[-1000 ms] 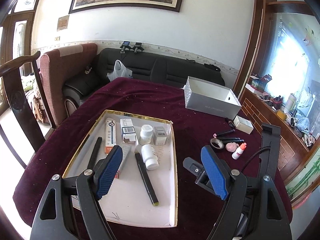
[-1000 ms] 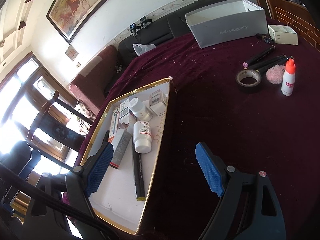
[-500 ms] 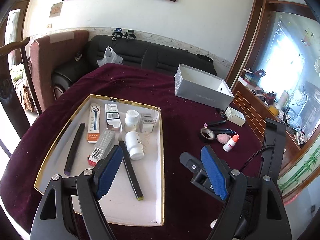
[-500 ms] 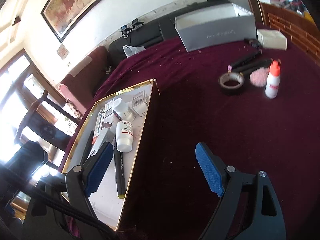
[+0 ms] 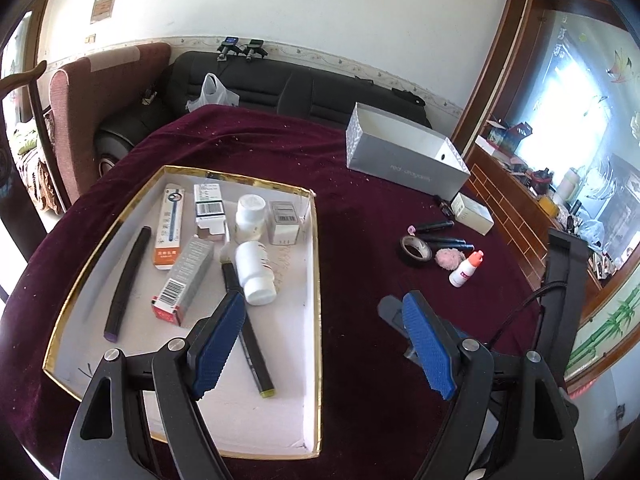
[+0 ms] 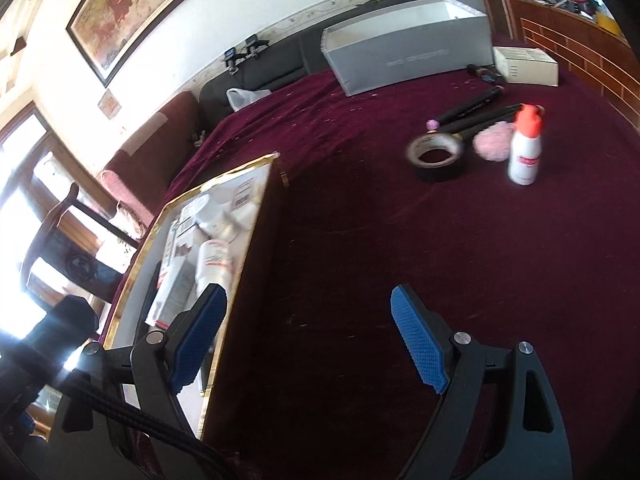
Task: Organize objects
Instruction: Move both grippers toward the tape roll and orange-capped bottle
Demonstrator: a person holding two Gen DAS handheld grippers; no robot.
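1. The left gripper [image 5: 324,344] hangs above the near right edge of the gold-rimmed tray [image 5: 318,280]; its jaws are wide apart and hold nothing.
2. The right gripper [image 6: 308,340] hovers over the maroon surface [image 6: 360,240] just right of the tray [image 6: 240,280]; its jaws are also apart and empty.
3. In the tray lie two white pill bottles [image 5: 256,268], several small boxes [image 5: 182,276] and two dark pens [image 5: 128,280].
4. To the far right on the surface sit a roll of black tape [image 6: 438,158], a pink puff [image 6: 494,142], a white dropper bottle [image 6: 525,146] with an orange cap, and dark markers [image 6: 468,108].
5. A grey open box [image 5: 408,156] stands at the far side, with a small cream carton [image 5: 472,214] near it.
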